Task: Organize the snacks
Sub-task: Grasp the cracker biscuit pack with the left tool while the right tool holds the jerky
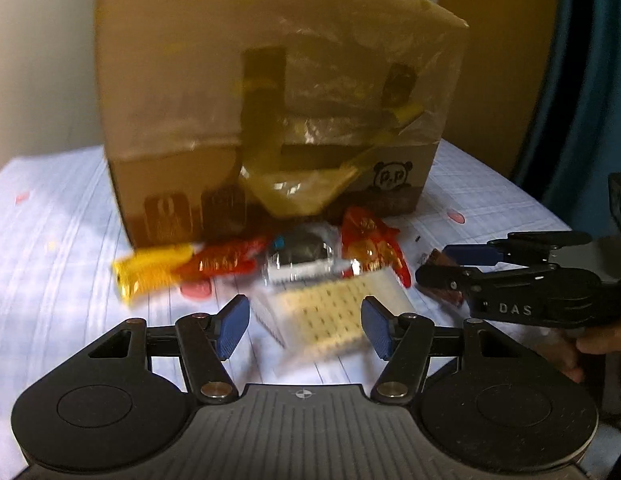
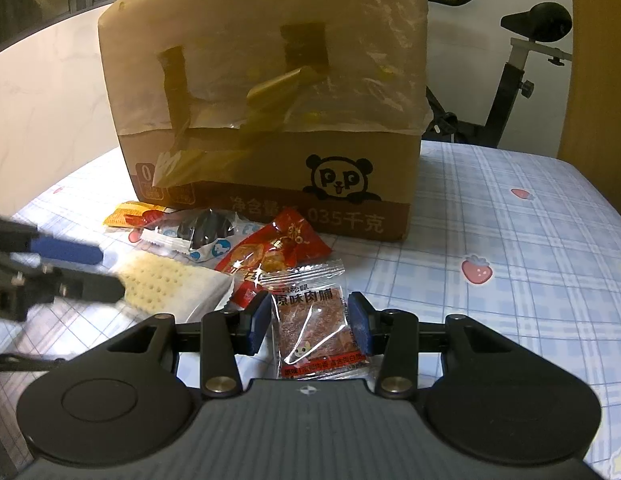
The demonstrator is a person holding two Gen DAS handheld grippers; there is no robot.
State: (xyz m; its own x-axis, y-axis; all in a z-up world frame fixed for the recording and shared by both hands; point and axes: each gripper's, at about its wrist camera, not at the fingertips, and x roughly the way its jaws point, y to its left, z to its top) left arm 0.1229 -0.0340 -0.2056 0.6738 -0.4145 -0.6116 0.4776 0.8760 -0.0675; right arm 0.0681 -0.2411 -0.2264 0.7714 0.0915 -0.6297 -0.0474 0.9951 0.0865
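The left gripper (image 1: 304, 326) fills the bottom of its own view, angled down at the tabletop, its blue pads apart on either side of a cracker packet (image 1: 334, 316). The frame is blurred, and I cannot tell whether the pads touch the wrapper; the jaws stand part-way open. In the right wrist view this gripper (image 2: 106, 274) comes in from the left edge, its tips over the same cracker packet (image 2: 170, 284).

The right gripper (image 2: 308, 326) also tilts down toward the table, its pads pressed against both side edges of a clear jerky packet (image 2: 316, 328), which it holds. From the left wrist view it (image 1: 434, 266) reaches in from the right, with part of a person's hand (image 1: 602, 344) visible behind its body.

Beyond the cracker packet lies the rest of the snack pile: a red packet (image 2: 270, 256), a clear packet with dark contents (image 2: 202, 232), and a yellow packet (image 2: 128, 214) at the far left. They lie close together on the checked strawberry-print cloth (image 2: 510, 260), just in front of a tall cardboard box (image 2: 270, 100) with a panda logo and loose tape.
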